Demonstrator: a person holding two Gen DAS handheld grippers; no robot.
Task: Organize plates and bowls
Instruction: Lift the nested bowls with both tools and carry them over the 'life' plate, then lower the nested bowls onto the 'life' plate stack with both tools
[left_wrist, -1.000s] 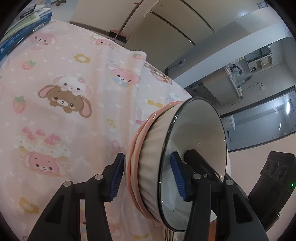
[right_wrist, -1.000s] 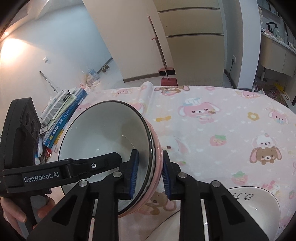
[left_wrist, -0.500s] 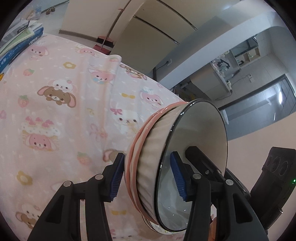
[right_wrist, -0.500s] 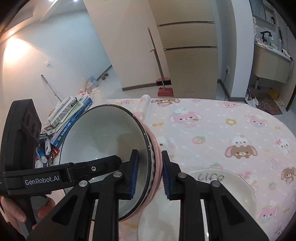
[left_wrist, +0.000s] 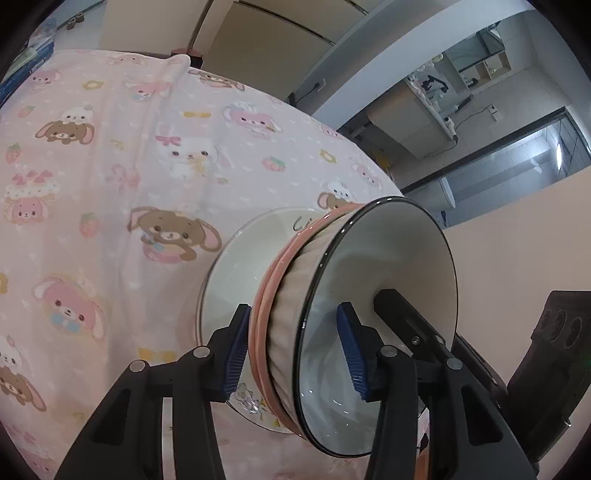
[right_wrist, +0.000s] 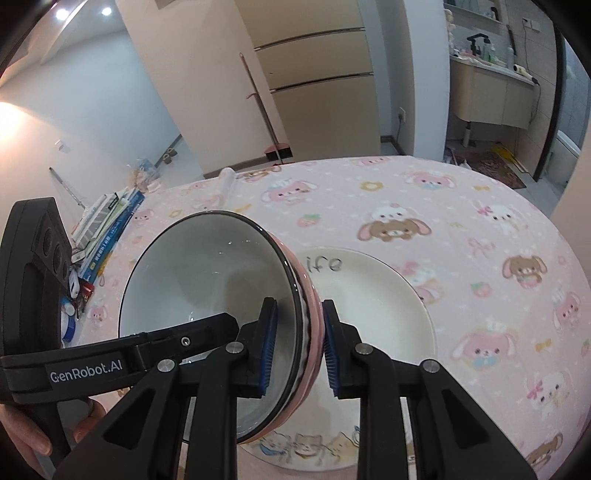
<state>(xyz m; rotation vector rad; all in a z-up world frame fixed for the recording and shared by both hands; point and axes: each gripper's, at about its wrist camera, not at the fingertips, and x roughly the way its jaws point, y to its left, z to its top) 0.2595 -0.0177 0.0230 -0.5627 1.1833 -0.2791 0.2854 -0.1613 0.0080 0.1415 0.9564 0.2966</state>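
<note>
A stack of bowls, a white dark-rimmed one nested in pink ones (left_wrist: 295, 332) (right_wrist: 207, 288), is held tilted above the table by both grippers. My left gripper (left_wrist: 291, 350) is shut on its near rim, one pad inside and one outside. My right gripper (right_wrist: 295, 347) is shut on the opposite rim the same way. Below the stack lies a white plate (left_wrist: 247, 251) (right_wrist: 380, 302) with dark lettering and cartoon animals on its rim.
The table wears a pink cartoon-bunny cloth (left_wrist: 110, 177) (right_wrist: 461, 229). Books (right_wrist: 110, 218) are stacked at its far left edge. A broom (right_wrist: 266, 122) leans on cabinets behind the table.
Both grippers have carried the bowl stack up and across the table; the white plate has come into view under it. The grips have not changed.
</note>
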